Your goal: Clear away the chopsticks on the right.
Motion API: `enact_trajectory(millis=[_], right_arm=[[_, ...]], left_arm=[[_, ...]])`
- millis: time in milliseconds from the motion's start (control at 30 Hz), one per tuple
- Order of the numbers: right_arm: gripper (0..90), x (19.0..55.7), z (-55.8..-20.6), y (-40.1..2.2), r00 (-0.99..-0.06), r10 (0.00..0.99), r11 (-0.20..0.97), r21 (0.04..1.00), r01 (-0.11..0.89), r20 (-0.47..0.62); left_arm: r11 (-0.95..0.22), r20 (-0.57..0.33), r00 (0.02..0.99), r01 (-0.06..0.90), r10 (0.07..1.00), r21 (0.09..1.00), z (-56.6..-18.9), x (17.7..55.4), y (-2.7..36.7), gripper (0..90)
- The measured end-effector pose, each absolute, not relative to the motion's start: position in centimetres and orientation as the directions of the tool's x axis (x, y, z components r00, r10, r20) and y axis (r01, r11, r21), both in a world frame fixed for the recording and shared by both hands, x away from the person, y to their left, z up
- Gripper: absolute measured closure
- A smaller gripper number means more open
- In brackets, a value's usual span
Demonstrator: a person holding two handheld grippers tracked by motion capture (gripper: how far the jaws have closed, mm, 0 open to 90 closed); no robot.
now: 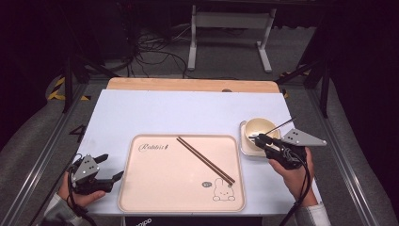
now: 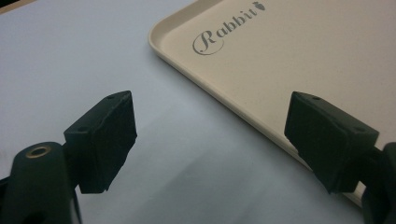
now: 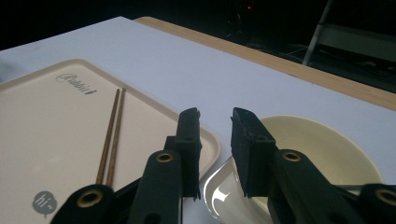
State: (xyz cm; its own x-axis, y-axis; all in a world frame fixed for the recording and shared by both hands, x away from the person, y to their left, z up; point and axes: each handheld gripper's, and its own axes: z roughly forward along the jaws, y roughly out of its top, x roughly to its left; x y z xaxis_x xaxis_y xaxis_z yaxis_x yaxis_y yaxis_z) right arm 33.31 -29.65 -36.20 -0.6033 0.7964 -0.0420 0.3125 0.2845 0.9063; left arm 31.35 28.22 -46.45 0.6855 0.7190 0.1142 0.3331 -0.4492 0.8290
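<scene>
The right gripper (image 1: 261, 140) hovers at the near rim of the cream bowl (image 1: 260, 129), jaws slightly parted and holding nothing. The bowl sits on a small dish just right of the rabbit tray (image 1: 155, 188). The left gripper (image 1: 109, 167) rests left of the tray, jaws wide and empty.

Near me, a beige tray (image 1: 160, 183) with a rabbit drawing lies on a white sheet (image 1: 179, 113). Two brown chopsticks (image 1: 205, 160) lie together across it, slanted. Behind the sheet I see the wooden table edge (image 1: 188, 84), and far on the floor black cables (image 1: 155, 52).
</scene>
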Motion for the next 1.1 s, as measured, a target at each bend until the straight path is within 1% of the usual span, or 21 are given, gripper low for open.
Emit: enact_trajectory(millis=[100, 267, 333, 467, 667, 833, 967, 1033, 1067, 1100], right_arm=[[72.5, 33.7, -36.2, -30.1, -0.587, 0.808, 0.273, 0.909, 0.315, -0.040], [72.4, 34.2, -36.3, -30.1, -0.589, 0.808, 0.270, 0.906, 0.326, -0.029], [72.5, 34.5, -36.4, -29.8, -0.595, 0.803, 0.265, 0.906, 0.331, -0.018], [76.0, 34.7, -36.3, -28.4, -0.628, 0.778, 0.291, 0.901, 0.322, -0.027], [81.2, 35.5, -36.6, -24.9, -0.702, 0.711, 0.347, 0.888, 0.302, -0.039], [85.2, 36.5, -37.3, -20.7, -0.770, 0.637, 0.403, 0.869, 0.287, -0.042], [89.4, 37.7, -38.6, -17.5, -0.813, 0.582, 0.453, 0.843, 0.291, -0.032], [90.0, 37.9, -38.9, -17.0, -0.817, 0.575, 0.462, 0.836, 0.296, -0.029], [90.0, 38.3, -39.4, -16.2, -0.828, 0.560, 0.479, 0.825, 0.301, -0.022], [90.0, 39.0, -40.1, -14.8, -0.843, 0.537, 0.518, 0.799, 0.303, -0.028]], left_arm=[[-0.450, 0.115, 0.686, 0.332, 0.719, 0.829, -46.5, 31.4, 28.2, 17.5], [-0.446, 0.113, 0.686, 0.330, 0.719, 0.832, -46.5, 31.5, 28.2, 17.5], [-0.448, 0.116, 0.687, 0.327, 0.718, 0.832, -46.5, 31.5, 28.2, 17.5], [-0.438, 0.108, 0.686, 0.327, 0.720, 0.838, -46.4, 31.5, 28.3, 17.5], [-0.440, 0.108, 0.688, 0.329, 0.718, 0.836, -46.4, 31.4, 28.3, 17.5], [-0.439, 0.106, 0.687, 0.329, 0.719, 0.836, -46.4, 31.3, 28.5, 17.5], [-0.438, 0.105, 0.689, 0.329, 0.717, 0.837, -46.5, 31.3, 28.6, 17.5], [-0.439, 0.104, 0.689, 0.330, 0.717, 0.836, -46.5, 31.2, 28.6, 17.5], [-0.434, 0.101, 0.686, 0.333, 0.720, 0.837, -46.5, 31.2, 28.7, 17.5], [-0.435, 0.103, 0.686, 0.331, 0.720, 0.837, -46.5, 31.2, 28.8, 17.5]])
